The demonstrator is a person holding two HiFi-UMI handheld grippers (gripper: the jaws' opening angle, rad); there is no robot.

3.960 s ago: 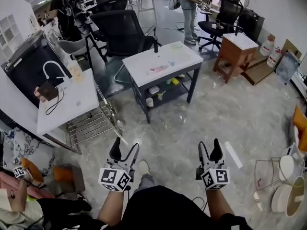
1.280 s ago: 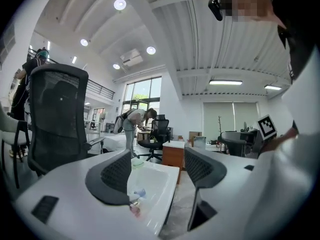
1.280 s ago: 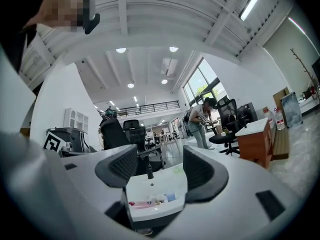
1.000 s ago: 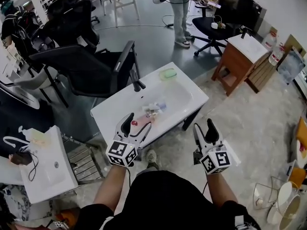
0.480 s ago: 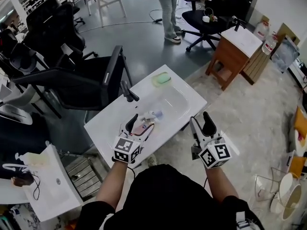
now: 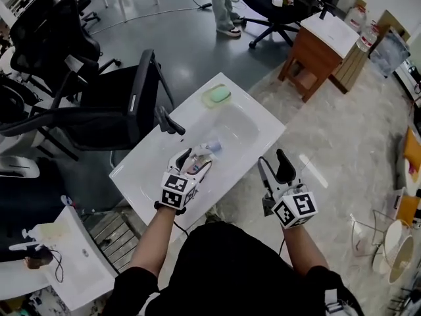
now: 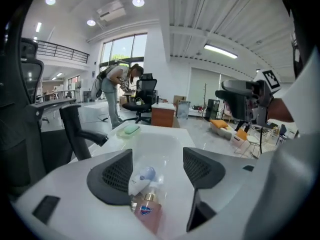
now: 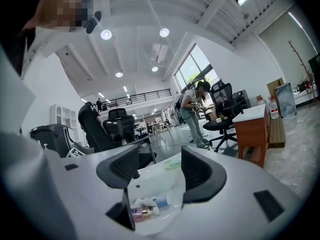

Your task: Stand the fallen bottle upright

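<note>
1. Pink pump bottle [image 7: 146,213] lies on its side at the near end of the basin [image 6: 233,129] sunk in the white table [image 6: 141,176]. That is 7 o'clock of the basin in the head view, base toward the person.
2. Judgement: small plastic bottle, light, stiff and smooth. It will likely roll or slip on the glazed basin. Grip across the body below the gold collar, not the pump.
3. Left claw [image 7: 159,166]: jaws apart, either side of the bottle, pads not pressing on it.
4. White tube with blue cap [image 7: 140,178] lies just beside the bottle at 12 o'clock and could get pinched too.
5. Right claw [image 6: 272,160]: jaws apart, empty, off the table edge at 4 o'clock.
6. Black faucet [image 6: 170,122] is at 11 o'clock and the green soap dish [image 6: 216,95] at 1 o'clock, both clear of the bottle. Office chair [image 6: 108,107] stands beyond the table.
</note>
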